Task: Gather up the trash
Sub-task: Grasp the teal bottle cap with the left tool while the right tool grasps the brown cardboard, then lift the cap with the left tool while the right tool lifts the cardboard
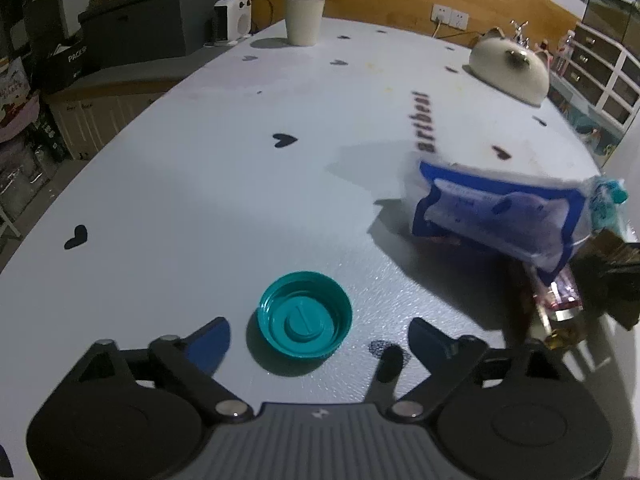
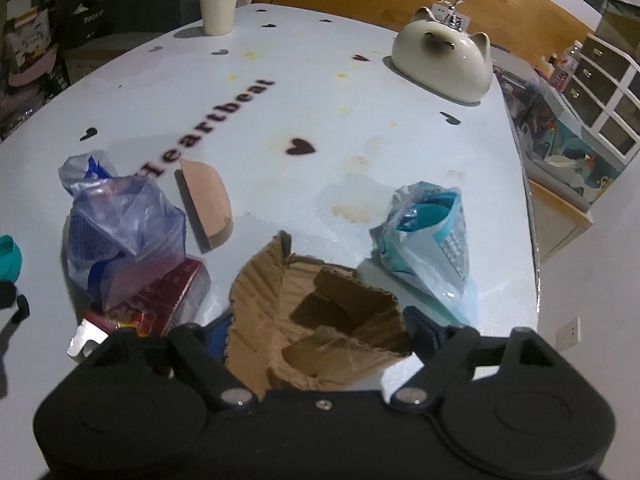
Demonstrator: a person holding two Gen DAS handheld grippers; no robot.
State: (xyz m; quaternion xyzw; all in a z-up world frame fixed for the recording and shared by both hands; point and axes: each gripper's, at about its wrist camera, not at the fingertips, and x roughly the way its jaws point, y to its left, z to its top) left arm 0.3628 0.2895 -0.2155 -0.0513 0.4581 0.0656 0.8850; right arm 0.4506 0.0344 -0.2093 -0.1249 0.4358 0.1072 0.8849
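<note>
Left wrist view first: the left gripper (image 1: 320,334) hangs low over the white table (image 1: 200,184), angled down, with its jaws spread wide on either side of a teal bottle cap (image 1: 306,316). The cap lies open side up on the table and neither finger touches it, there's a gap on both sides. Off to the right is a blue and clear plastic bag (image 1: 496,216), a bit blurry, with a red packet (image 1: 560,300) poking out under it. Far end of the table has a white cup (image 1: 304,18) and a cat-shaped ceramic thing (image 1: 508,68).

Right wrist view shows a lot more trash. The right gripper (image 2: 316,330) also tilts down, and a torn piece of brown cardboard (image 2: 316,320) sits right between its fingers. The jaws look fairly wide, but I can't tell if the pads are actually pressing on it. This view alone gets you a pinkish wedge-shaped block (image 2: 206,204) near the "Heartbeat" lettering (image 2: 212,128), and a light blue wrapper bag (image 2: 432,236) to the right. The blue bag (image 2: 120,232) and red packet (image 2: 160,296) are on the left here, and the teal cap (image 2: 9,258) only peeks in at the left edge.
</note>
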